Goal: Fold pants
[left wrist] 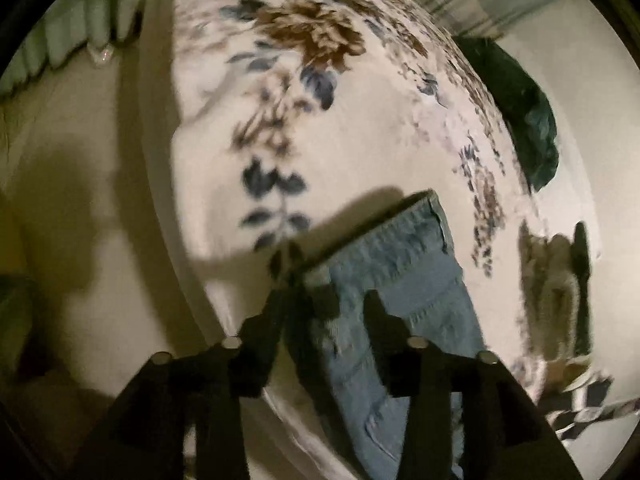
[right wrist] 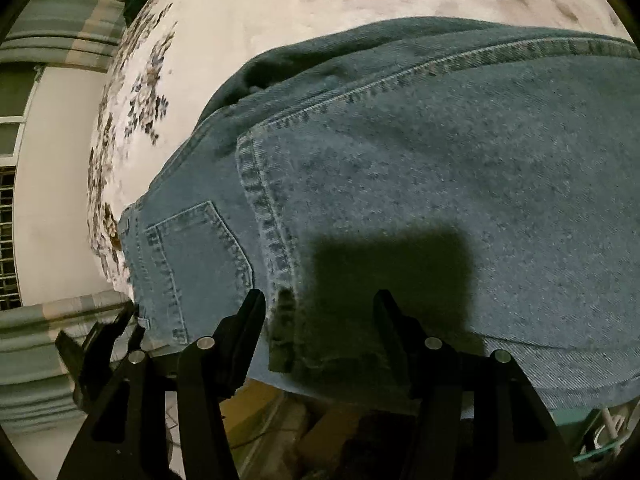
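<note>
Light blue denim pants (right wrist: 420, 168) lie on a white floral bedspread (left wrist: 360, 128). In the right wrist view they fill most of the frame, back pocket (right wrist: 196, 264) at the left, near edge hanging over the bed's edge. My right gripper (right wrist: 320, 304) is open, fingers apart just above the denim's near edge, holding nothing. In the left wrist view the pants' waistband end (left wrist: 400, 264) lies at the bed's edge. My left gripper (left wrist: 332, 300) is open over that denim, its fingers (left wrist: 376, 312) apart. The left gripper also shows in the right wrist view (right wrist: 120, 328) beside the waistband.
A dark green garment (left wrist: 524, 120) lies at the bed's far right edge. Green curtains (left wrist: 68, 28) hang at the upper left. A striped curtain and window (right wrist: 52, 36) stand left of the bed. Floor and clutter (right wrist: 320, 432) lie below the bed's edge.
</note>
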`<state>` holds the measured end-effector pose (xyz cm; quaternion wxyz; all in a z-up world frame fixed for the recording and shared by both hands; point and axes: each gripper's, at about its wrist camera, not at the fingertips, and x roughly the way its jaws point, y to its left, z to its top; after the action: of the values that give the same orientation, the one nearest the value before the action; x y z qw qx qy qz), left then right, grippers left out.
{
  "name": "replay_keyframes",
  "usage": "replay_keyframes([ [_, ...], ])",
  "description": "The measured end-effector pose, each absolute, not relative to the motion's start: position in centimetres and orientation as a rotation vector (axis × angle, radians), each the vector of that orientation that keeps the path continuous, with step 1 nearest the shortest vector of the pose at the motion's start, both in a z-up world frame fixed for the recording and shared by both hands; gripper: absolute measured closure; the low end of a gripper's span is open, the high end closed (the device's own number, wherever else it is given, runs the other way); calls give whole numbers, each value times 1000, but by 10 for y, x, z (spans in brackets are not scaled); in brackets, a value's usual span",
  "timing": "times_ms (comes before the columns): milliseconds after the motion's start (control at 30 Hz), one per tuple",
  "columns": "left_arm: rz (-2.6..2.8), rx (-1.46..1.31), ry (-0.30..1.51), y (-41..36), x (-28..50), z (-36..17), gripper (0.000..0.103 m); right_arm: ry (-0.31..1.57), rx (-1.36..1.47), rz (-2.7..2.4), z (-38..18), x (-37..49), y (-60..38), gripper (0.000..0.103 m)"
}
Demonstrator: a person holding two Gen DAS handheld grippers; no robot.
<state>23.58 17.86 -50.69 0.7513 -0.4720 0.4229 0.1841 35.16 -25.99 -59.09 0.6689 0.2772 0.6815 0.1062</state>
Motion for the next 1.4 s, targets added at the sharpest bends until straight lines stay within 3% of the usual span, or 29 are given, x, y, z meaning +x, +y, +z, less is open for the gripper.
replay_keyframes([
  [433,423,-1026,975,163,267,-545,53,1539,623,215,-593,351,-256,44],
  [500,454,-991,961,162,260,-540,74,1537,634,208,-594,351,-257,44],
  [533,463,-959,953,160,258,-536,78,1534,637,206,-593,351,-257,44],
  [667,450,-796,896,140,260,-499,85,1526,639,211,-593,348,-257,44],
  [933,288,-605,759,83,268,-398,87,1491,689,219,-584,340,-273,44],
  [1133,57,-433,690,-9,286,-328,88,1407,787,185,-557,325,-321,44],
  [1400,-230,-309,759,-161,297,-324,88,1295,891,11,-521,277,-433,44],
])
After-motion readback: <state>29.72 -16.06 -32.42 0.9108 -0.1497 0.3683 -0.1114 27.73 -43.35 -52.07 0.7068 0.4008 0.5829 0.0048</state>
